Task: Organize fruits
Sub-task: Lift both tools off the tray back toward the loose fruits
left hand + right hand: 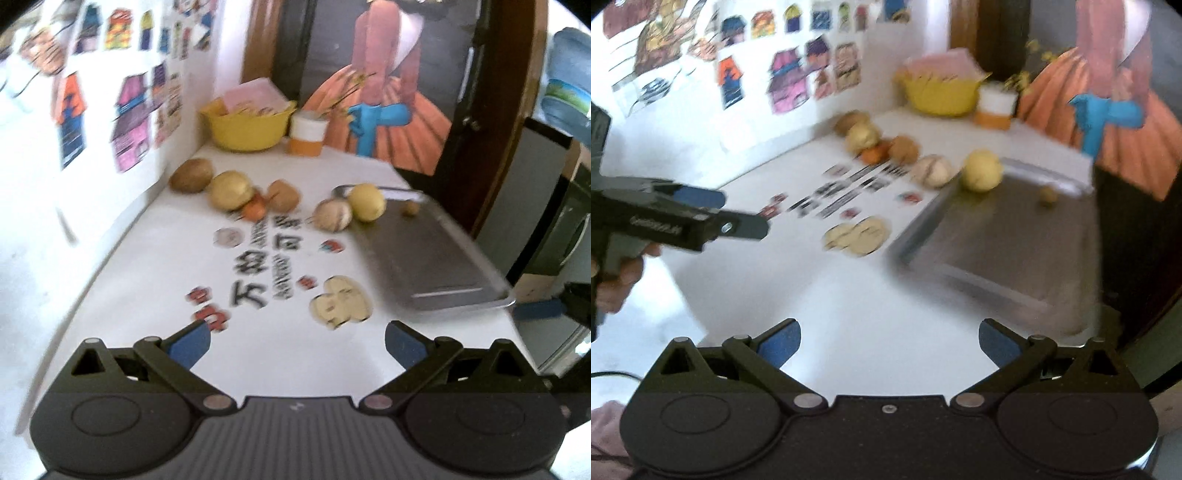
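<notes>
Nearest, both hand-held grippers hover above the white table (pixel 155 266), empty: left hand-held gripper (pixel 297 341) and right hand-held gripper (pixel 889 341), each with fingers spread apart. Beyond, a steel tray (pixel 436 258) runs lengthwise away, holding a yellow fruit (pixel 366 202) at its far corner. Other fruits (pixel 229 190) line the table towards the wall.

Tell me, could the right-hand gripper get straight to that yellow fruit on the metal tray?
Probably yes: the right gripper is open, and only bare table and tray lie before the yellow fruit.
</notes>
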{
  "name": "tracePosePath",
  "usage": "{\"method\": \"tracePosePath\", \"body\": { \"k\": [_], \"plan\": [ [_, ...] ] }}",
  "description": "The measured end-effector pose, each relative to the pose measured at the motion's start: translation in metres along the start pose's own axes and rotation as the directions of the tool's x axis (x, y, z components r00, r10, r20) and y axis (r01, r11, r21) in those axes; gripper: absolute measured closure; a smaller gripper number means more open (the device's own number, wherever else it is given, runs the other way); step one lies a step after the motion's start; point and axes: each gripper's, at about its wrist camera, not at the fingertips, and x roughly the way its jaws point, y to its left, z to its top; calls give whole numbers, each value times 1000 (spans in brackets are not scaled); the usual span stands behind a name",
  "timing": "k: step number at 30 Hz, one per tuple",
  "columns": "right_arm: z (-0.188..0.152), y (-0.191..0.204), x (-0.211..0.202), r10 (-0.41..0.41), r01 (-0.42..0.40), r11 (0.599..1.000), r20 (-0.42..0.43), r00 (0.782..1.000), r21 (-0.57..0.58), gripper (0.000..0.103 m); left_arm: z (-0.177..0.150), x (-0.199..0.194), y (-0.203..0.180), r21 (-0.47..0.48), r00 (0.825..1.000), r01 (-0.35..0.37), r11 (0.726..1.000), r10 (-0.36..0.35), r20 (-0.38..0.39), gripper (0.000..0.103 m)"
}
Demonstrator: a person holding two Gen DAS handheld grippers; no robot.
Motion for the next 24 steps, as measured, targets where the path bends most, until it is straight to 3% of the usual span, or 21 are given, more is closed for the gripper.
{"method": "tracePosePath", "body": {
  "k": [7,11,18,24],
  "plan": [
    [33,33,29,51,-49,997,37,998,-60,1,5,14,40,-56,994,-99,994,96,-55,1],
    [61,34,57,44,-36,994,75,996,-106,1,21,27,56,-93,988,-148,985,143,-56,1],
    [113,3,106,-32,58,984,152,988,-170,1,62,66,67,-120,993,-118,986,117,-14,1],
    [133,-34,139,-70,113,970,194,978,-217,1,88,113,65,-131,998,-69,989,68,-14,1]
  ]
}}
